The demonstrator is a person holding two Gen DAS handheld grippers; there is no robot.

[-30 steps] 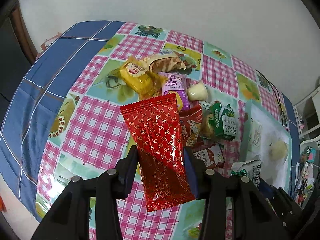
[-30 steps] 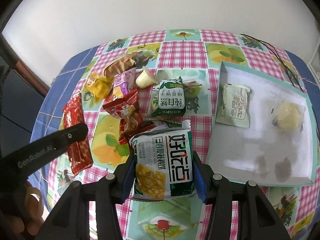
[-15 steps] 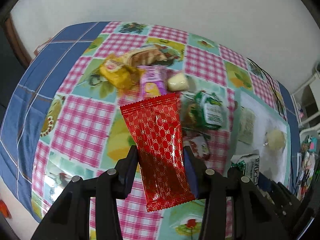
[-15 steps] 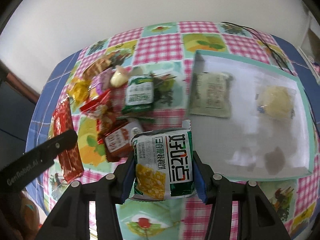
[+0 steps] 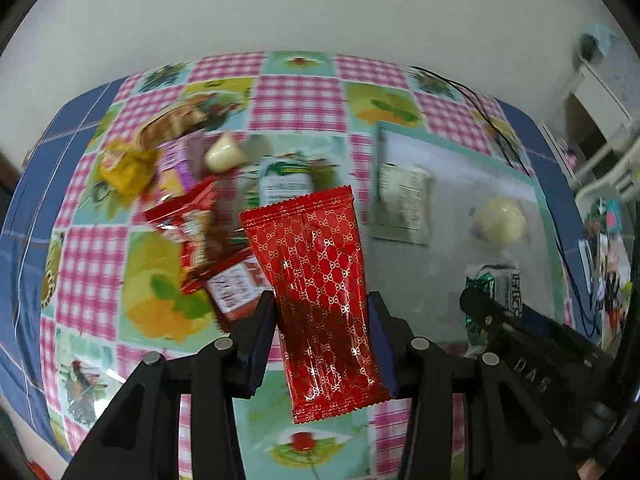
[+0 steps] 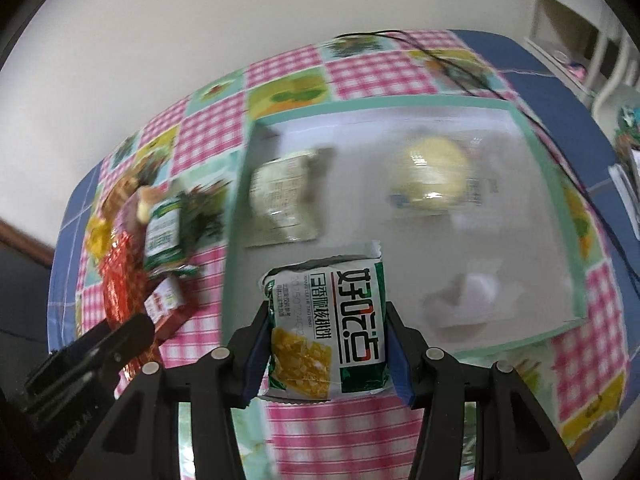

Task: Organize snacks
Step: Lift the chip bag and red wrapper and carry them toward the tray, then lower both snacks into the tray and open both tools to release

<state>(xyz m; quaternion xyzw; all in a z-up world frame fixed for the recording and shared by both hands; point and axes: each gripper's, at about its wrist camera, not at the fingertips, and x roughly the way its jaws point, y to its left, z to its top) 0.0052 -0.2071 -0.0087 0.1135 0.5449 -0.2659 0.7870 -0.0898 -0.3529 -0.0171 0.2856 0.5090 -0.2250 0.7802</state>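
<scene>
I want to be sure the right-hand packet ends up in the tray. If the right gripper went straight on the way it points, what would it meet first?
Probably the bare floor of the white tray: the right gripper, shut on the green-and-white packet, points down over it. Depth is unclear.

I see a table (image 5: 298,98) under a patchwork cloth of pink gingham and fruit squares with a blue border. A shallow white tray with a teal rim (image 6: 532,152) lies flat on it. Left of the tray sits a loose heap of snacks: a yellow packet (image 5: 126,166), a small cream cup (image 5: 224,154), red packets (image 5: 192,226) and a green-and-white packet (image 5: 284,180), some overlapping. Beyond the tray's far corner a thin black cable (image 5: 486,114) trails over the cloth. The heap is blurred, so I may be miscounting it.
</scene>
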